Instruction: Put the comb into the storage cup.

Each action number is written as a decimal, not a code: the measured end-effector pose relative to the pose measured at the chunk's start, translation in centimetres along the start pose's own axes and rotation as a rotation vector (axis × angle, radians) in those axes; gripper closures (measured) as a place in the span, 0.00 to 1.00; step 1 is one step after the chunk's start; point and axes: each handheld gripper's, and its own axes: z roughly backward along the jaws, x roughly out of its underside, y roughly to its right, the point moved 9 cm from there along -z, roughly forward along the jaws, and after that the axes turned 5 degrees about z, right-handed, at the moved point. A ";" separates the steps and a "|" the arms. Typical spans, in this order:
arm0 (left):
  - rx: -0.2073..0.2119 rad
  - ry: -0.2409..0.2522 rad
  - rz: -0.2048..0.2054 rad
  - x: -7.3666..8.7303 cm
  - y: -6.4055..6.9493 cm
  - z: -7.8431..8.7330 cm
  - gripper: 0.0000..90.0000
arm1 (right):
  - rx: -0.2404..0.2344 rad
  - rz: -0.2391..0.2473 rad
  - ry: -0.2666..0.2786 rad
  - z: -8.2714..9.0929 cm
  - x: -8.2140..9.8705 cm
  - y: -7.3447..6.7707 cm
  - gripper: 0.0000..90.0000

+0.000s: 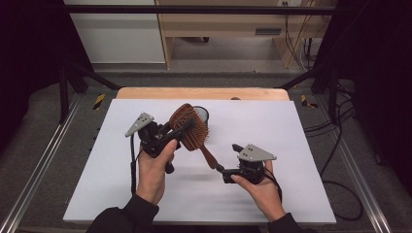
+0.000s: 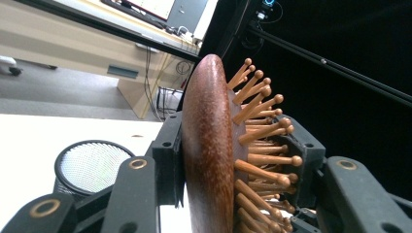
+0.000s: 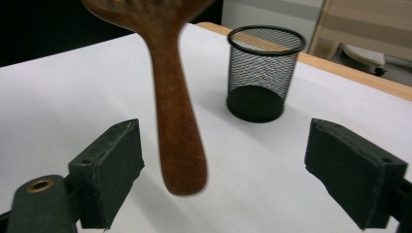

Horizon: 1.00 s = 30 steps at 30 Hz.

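In the high view, the left gripper pinches the oval head of a brown wooden paddle hairbrush with wooden pins, held above the white table top. The brush's handle slants down toward the right gripper, whose jaws stand spread near the handle's tip. A black wire-mesh pen cup stands on the table just behind the brush head.

In the left gripper view, the jaws press on the hairbrush from both sides, one pad on its smooth back, the other among the pins. The mesh cup shows lower left.

In the right gripper view, the jaws are wide apart, and the brush handle hangs between them, nearer the left pad, touching neither. The cup stands upright beyond on the table.
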 end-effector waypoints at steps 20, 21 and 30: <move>-0.024 0.036 -0.065 -2.9 0.1 0.9 0.57 | 0.138 -0.045 -0.005 2.6 3.4 4.3 0.08; -0.026 0.035 -0.065 -3.0 0.1 0.9 0.57 | 0.142 -0.046 -0.008 2.7 3.6 4.5 0.07; -0.029 0.053 -0.085 -4.9 0.5 0.7 0.57 | 0.182 -0.050 -0.016 4.2 4.7 5.4 0.06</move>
